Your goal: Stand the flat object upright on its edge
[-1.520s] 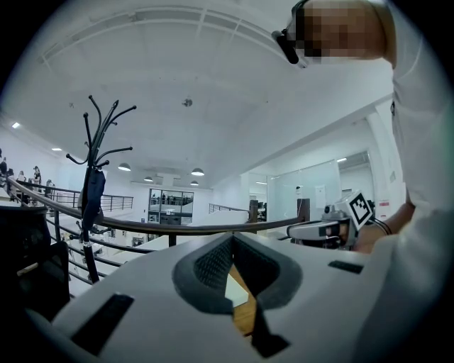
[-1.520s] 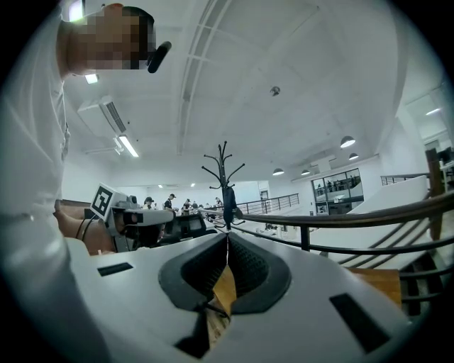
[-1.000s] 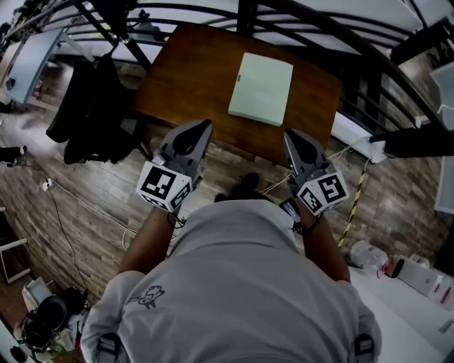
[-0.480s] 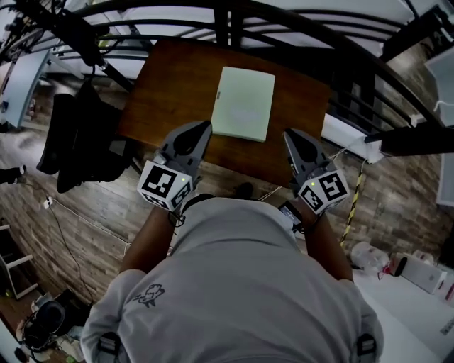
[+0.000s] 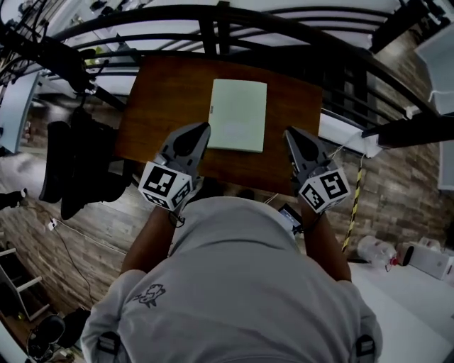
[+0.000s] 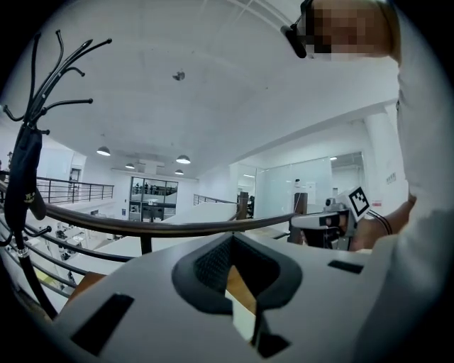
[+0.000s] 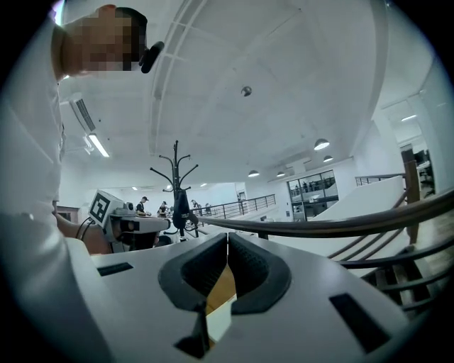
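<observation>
A flat pale green book (image 5: pixel 238 115) lies on a small brown wooden table (image 5: pixel 163 92) in the head view. My left gripper (image 5: pixel 206 125) hovers over the table's near left part, its tips just left of the book's near left corner, jaws shut and empty. My right gripper (image 5: pixel 287 132) hangs over the near right part, a little right of the book, also shut with nothing in it. In the left gripper view the left gripper (image 6: pixel 232 237) shows a slice of book and table below its closed jaws; the right gripper view shows the right gripper (image 7: pixel 227 237) likewise.
A dark curved railing (image 5: pixel 298 21) runs behind the table. A black coat stand with a dark garment (image 5: pixel 78 156) is left of the table. A white bench (image 5: pixel 411 312) lies at lower right. The wood-plank floor (image 5: pixel 92 234) surrounds the table.
The table and book have come closer and shifted left in the head view; both grippers now reach over the table's near edge, flanking the book. Their jaws stay shut.
</observation>
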Available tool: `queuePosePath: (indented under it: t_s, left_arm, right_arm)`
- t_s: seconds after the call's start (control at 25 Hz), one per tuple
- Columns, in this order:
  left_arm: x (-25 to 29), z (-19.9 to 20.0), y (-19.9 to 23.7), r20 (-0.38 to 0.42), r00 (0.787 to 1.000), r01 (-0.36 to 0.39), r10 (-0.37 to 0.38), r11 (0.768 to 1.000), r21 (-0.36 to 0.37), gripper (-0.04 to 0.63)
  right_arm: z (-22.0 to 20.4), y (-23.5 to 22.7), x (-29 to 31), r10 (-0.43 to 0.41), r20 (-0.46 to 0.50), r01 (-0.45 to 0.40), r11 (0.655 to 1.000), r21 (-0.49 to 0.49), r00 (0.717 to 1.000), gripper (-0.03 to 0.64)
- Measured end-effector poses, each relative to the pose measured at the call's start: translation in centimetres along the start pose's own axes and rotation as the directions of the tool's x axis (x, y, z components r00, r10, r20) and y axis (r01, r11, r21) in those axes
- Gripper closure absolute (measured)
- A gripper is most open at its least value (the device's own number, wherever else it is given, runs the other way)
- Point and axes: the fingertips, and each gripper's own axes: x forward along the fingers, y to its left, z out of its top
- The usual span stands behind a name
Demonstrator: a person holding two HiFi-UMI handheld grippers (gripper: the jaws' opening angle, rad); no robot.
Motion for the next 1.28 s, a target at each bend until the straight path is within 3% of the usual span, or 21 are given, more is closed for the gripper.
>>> queuePosePath:
  t_s: [0.68,0.96,1.28]
  left_arm:
    - [0.8,0.6,7.3,-0.017,0.977,0.213,-0.213,0.977,0.001,0.583]
    - [1.7,-0.9,9.4,-0.051,0.972,0.229,-0.23,0.973,-0.029,0.583]
    - [3.4,-2.6,11.0,-0.077,0.972,0.218,-0.223,0.974,-0.062,0.581]
  right_arm:
    - [0.6,2.2,5.7,-0.215,0.025,0.214,0.977,0.026,0.976,0.583]
    - [-1.0,1.2,6.9,-0.265,-0.014,0.266,0.963,0.046,0.964,0.581]
    - [-3.8,-1.1,8.5,-0.264,-0.092,0.271,0.96,0.07,0.96,0.581]
